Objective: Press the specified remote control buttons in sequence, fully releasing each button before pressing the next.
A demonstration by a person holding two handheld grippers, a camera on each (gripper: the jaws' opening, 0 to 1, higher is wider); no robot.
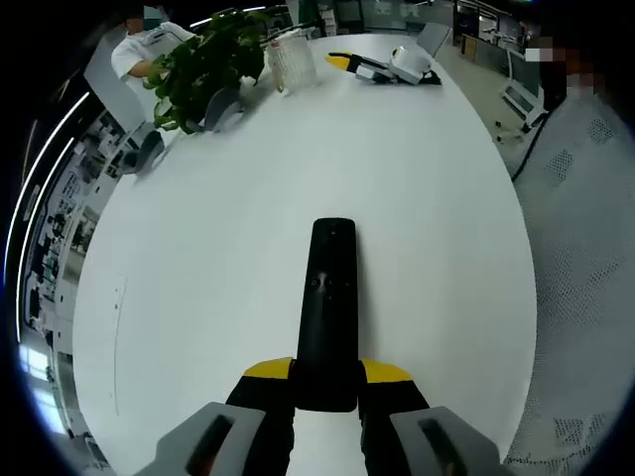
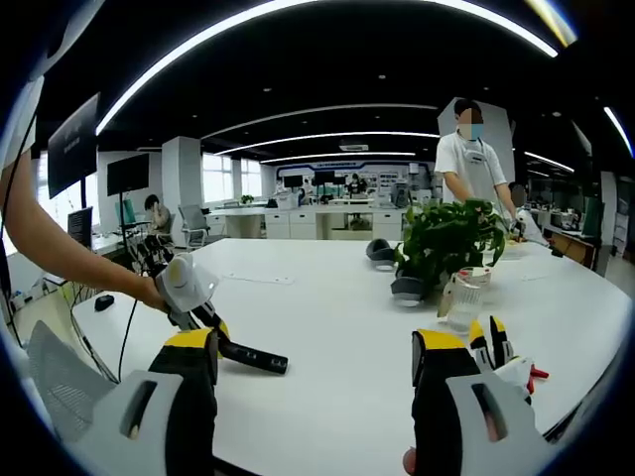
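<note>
- Surface: white table (image 1: 198,297) in an open office; plant (image 1: 208,59) and clear jar (image 1: 290,61) at its far side.
- Remote (image 1: 329,312): black, flat on the table, its near end between your left gripper's (image 1: 327,382) jaws.
- Your left gripper: clamped on the remote.
- Your right gripper (image 2: 313,362): jaws spread wide, holding nothing, above the table.
- Spare gripper (image 1: 387,67): lying on the table's far side.

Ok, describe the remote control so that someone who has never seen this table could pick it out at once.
Start from the big white table. Near its close edge, the left hand-held gripper with yellow-tipped jaws clamps one end of the remote control, a long, slim black bar pointing toward the potted plant at the far side. Nothing else on the table is black and bar-shaped.
</note>
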